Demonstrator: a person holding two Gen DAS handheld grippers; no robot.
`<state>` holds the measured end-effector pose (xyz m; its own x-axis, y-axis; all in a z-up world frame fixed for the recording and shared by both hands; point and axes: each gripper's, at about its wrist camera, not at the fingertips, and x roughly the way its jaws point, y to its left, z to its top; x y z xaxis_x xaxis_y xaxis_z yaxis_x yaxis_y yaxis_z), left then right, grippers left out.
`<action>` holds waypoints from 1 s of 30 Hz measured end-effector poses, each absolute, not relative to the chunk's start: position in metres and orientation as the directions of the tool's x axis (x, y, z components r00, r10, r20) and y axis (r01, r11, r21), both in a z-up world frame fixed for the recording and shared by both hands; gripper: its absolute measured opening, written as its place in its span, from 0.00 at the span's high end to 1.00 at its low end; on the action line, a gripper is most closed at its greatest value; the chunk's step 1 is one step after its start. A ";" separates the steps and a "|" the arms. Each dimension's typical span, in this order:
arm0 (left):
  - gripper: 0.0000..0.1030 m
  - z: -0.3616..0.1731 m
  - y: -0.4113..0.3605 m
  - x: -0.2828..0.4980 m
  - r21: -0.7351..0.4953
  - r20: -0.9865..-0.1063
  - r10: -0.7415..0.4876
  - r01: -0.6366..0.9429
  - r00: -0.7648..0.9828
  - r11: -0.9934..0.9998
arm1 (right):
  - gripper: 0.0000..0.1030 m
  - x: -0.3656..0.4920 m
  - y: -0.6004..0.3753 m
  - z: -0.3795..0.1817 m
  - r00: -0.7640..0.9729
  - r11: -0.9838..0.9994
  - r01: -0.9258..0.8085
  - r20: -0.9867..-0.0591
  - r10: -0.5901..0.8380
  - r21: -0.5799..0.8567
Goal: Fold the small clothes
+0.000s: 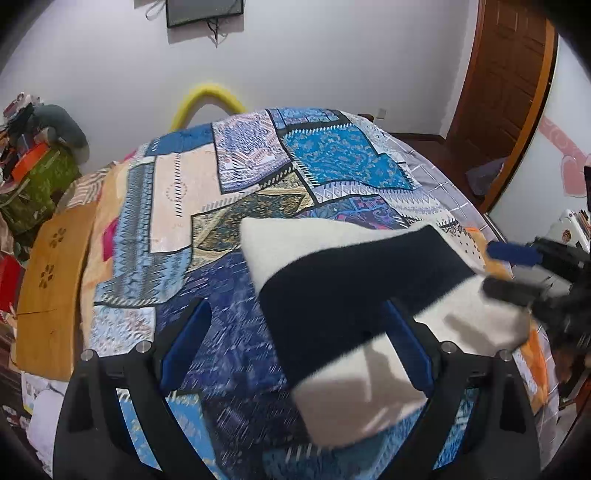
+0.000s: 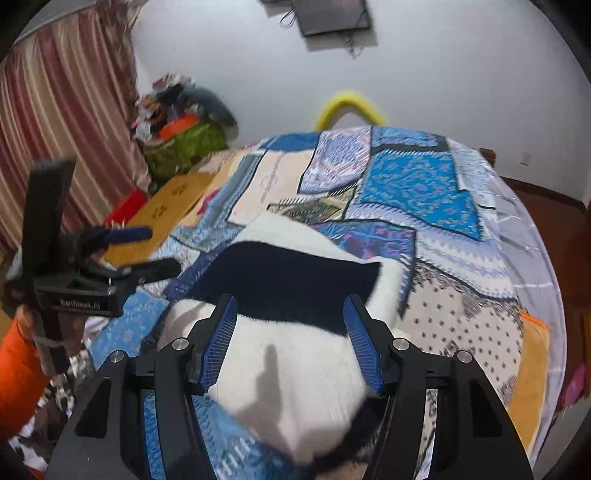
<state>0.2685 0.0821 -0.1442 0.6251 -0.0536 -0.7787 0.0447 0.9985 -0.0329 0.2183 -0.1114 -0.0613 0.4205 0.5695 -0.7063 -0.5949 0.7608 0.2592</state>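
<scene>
A white fleecy garment with a broad black band (image 1: 354, 291) lies folded on a bed covered by a blue patchwork bedspread (image 1: 229, 177), filling the centre and lower right of the left wrist view and the lower centre of the right wrist view (image 2: 291, 321). The left gripper (image 1: 295, 343) hangs at the bottom of its frame with its blue-padded fingers (image 1: 184, 343) spread wide apart; one finger stands over bare bedspread and the other at the garment's lower right part, with nothing between the pads. The right gripper (image 2: 291, 343) likewise stands with its claws parted, the white and black cloth lying below and between its ribbed blue pads (image 2: 218, 347); whether the pads touch the fabric cannot be told. Each tool appears in the other's view: the right gripper at the right edge of the left view (image 1: 532, 273), just beside the garment's right end, and the left gripper at the left edge of the right view (image 2: 140, 251), held by an arm in an orange sleeve (image 2: 18, 376). At the upper left of the right view hangs a striped pink curtain (image 2: 62, 110); a yellow curved tube (image 1: 207, 103) rises behind the bed, and a dark wall screen (image 1: 205, 13) sits at top centre.
</scene>
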 end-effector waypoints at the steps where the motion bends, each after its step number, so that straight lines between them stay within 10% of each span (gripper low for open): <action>1: 0.09 -0.149 0.080 0.275 -0.039 -0.786 -0.063 0.051 0.616 0.998 | 0.46 0.223 -0.105 -0.068 0.404 0.755 -0.603 -0.717 0.568 0.258; 30: 0.04 -0.188 0.143 0.226 -0.042 -0.842 -0.011 -0.045 0.539 0.998 | 0.35 0.226 -0.176 -0.095 0.401 0.854 -0.441 -0.792 0.461 0.275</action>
